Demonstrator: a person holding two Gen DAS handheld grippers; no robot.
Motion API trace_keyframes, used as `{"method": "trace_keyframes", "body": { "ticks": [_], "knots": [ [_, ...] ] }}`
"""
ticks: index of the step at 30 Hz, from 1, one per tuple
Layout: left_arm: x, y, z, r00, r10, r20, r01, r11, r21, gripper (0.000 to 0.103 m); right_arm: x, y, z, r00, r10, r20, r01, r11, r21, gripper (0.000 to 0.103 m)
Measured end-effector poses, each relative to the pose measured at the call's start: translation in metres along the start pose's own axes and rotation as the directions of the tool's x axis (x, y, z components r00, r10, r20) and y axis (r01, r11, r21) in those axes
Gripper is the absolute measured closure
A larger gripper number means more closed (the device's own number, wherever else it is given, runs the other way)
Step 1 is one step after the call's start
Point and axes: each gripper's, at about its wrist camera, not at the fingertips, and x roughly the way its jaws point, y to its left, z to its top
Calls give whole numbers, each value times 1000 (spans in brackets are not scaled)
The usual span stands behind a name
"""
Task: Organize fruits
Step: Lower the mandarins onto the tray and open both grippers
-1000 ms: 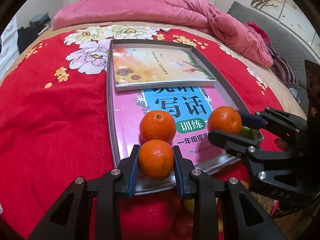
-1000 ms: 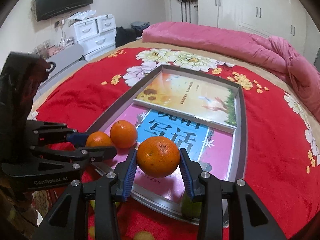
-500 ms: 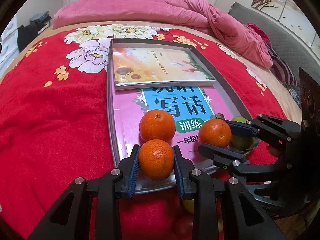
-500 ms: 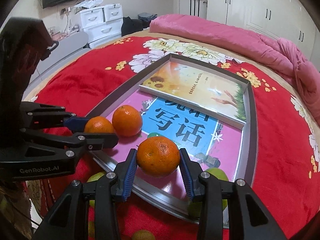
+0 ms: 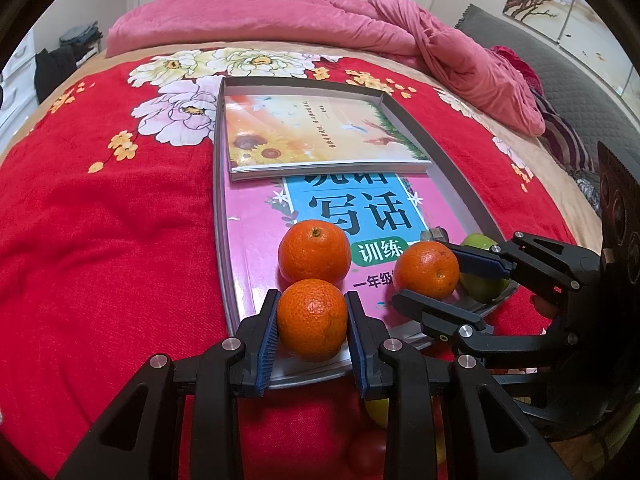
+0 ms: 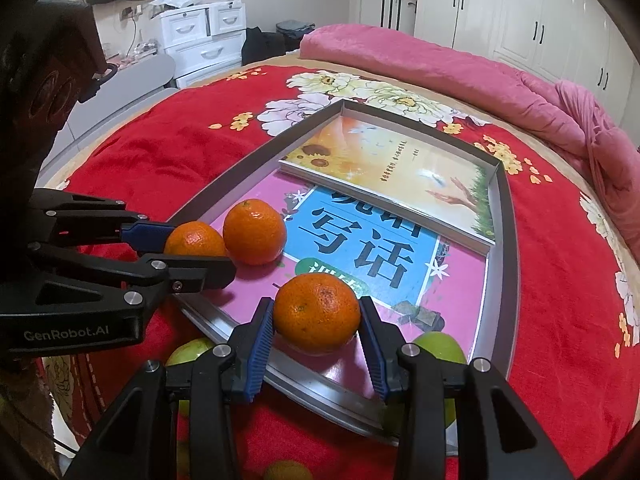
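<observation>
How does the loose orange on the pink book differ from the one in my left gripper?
The loose orange sits free on the pink book; the gripped orange is clamped in the left gripper at the tray's near edge. Both are similar-sized oranges and touch.

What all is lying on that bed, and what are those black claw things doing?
Round orange mandarins: three; one loose on the pink book, two gripped.
Green round fruits: at least two, one in the tray's near right corner, others beyond its near rim.
Shallow grey metal tray: one, on the red flowered blanket.
Books: two; sunflower-cover book overlapping the pink-and-blue one.
Pink quilt: one, far end.
Left gripper: black, shut on a mandarin.
Right gripper: black, shut on another mandarin.
</observation>
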Motion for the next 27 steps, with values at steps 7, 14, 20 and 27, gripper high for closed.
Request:
{"method": "trace_keyframes", "body": {
  "ticks": [7,14,20,27],
  "knots": [
    [0,0,0,1000,0,0,0,1000,0,71,0,0,0,1000,-1,1,1,1000,1,61],
    [0,0,0,1000,0,1,0,1000,0,71,-3,-3,0,1000,-2,9,2,1000,20,60],
    [0,0,0,1000,1,1,-1,1000,0,71,-8,-6,0,1000,-3,23,2,999,32,52],
    [0,0,-1,1000,1,2,-1,1000,1,71,-16,-7,1,999,-3,48,1,999,37,50]
  ]
}}
